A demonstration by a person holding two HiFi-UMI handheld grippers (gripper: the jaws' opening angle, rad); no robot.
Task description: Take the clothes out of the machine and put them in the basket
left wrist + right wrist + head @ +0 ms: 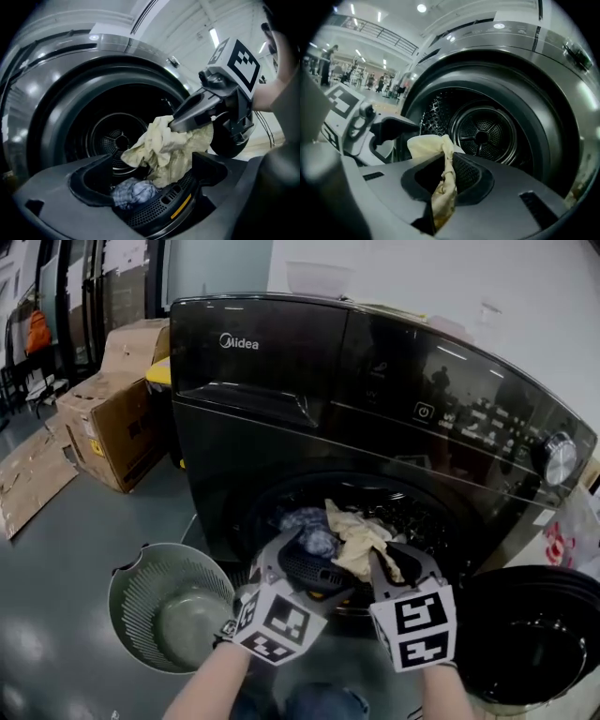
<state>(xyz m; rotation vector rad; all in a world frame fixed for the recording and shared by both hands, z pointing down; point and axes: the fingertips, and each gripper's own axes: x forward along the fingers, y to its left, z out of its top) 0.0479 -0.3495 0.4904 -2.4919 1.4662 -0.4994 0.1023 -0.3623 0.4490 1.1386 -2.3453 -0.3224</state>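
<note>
Two cloths sit at the mouth of the machine (pixel 281 427), and neither is in the basket (pixel 131 587), which stands on the floor at about eight o'clock from the drum opening. The right gripper (pixel 446 161) is clenched on a cream cloth (pixel 164 145) bunched at the front of the opening. The left gripper (pixel 150 169) has its jaws apart, with a blue-grey cloth (pixel 133 193) lying loose between them, not pinched. To my eye the sound way is to close the left on that bundle first and lift both clear of the rim so nothing snags. Then swing towards eight o'clock and let go only once over the basket.
</note>
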